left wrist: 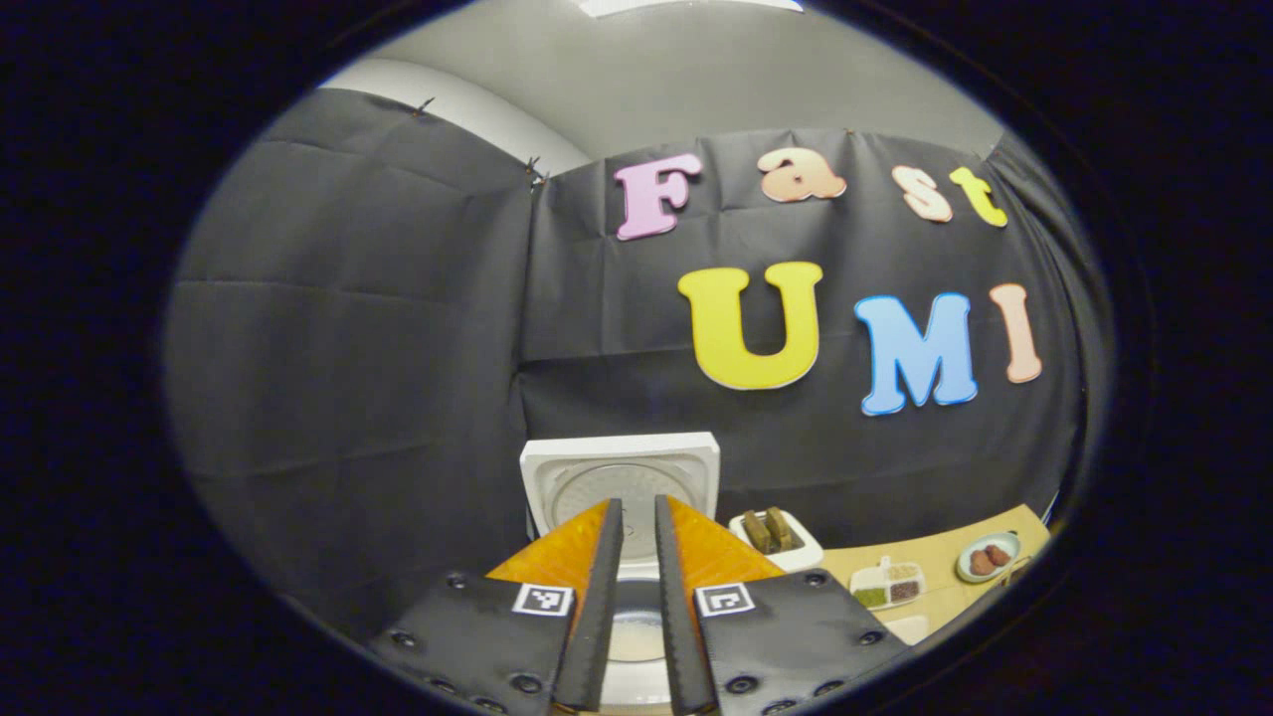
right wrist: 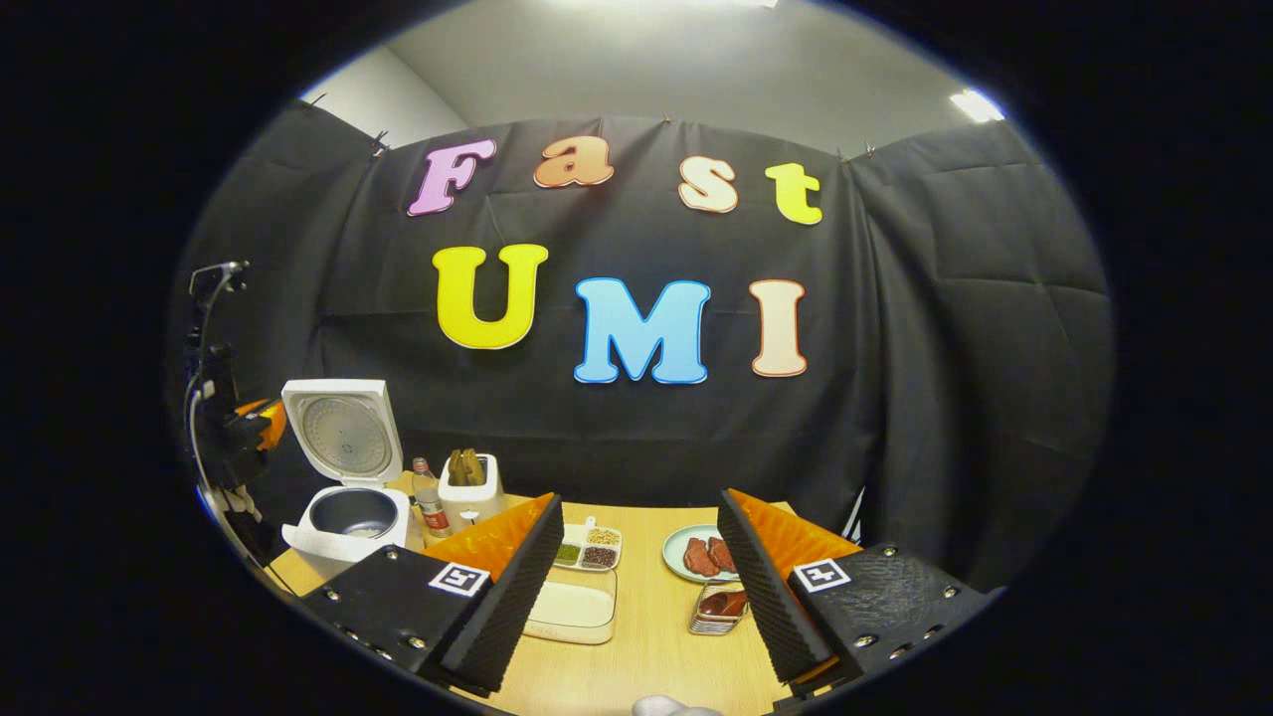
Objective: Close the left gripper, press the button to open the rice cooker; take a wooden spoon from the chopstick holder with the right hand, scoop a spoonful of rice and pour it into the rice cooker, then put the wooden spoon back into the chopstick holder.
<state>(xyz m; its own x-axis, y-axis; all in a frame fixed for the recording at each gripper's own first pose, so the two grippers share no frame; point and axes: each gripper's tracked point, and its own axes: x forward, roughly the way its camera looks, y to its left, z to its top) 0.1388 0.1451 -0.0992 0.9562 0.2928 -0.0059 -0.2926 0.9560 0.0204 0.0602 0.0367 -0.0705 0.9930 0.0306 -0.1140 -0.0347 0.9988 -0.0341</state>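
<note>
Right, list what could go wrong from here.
1. The wooden spoons stand in the chopstick holder tight beside a bottle; the open right gripper could knock the bottle.
2. The rice container lies well apart from the open rice cooker, so rice may spill on the table.
3. The left gripper hovers over the pot, in the spoon's way.

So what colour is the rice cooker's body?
White. The rice cooker shows best in the right gripper view, with its lid up and a dark inner pot.
</note>
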